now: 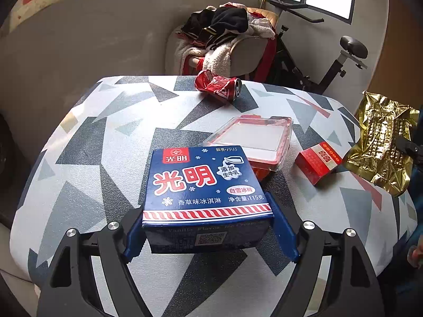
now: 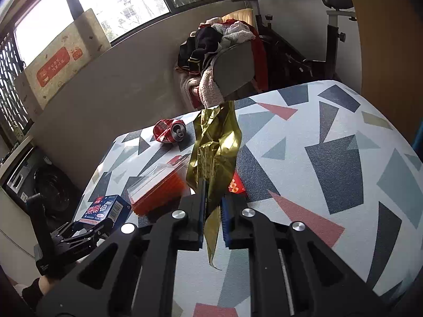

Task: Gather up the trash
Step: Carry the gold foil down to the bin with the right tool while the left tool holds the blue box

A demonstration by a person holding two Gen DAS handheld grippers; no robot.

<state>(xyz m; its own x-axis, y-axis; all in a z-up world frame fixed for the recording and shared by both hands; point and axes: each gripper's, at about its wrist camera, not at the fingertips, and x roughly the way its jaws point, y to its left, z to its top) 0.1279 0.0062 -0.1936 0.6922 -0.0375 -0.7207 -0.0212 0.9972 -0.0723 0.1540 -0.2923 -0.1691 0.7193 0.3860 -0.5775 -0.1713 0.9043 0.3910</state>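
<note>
My left gripper [image 1: 208, 227] is shut on a blue ice cream box [image 1: 203, 185], its blue fingers pressing both sides of it just above the patterned table [image 1: 105, 158]. The box also shows in the right wrist view [image 2: 105, 208]. My right gripper [image 2: 212, 211] is shut on a crumpled gold foil wrapper [image 2: 215, 145], held up above the table; it also shows in the left wrist view [image 1: 380, 142]. A crushed red can [image 1: 219, 85], a clear plastic tray with a red base [image 1: 253, 142] and a small red carton [image 1: 317, 162] lie on the table.
Beyond the table's far edge stands a chair heaped with clothes [image 1: 230, 34] and an exercise bike [image 1: 341, 60]. A cardboard box [image 2: 63, 63] leans on the window ledge. A dark appliance [image 2: 50, 185] sits low at the left.
</note>
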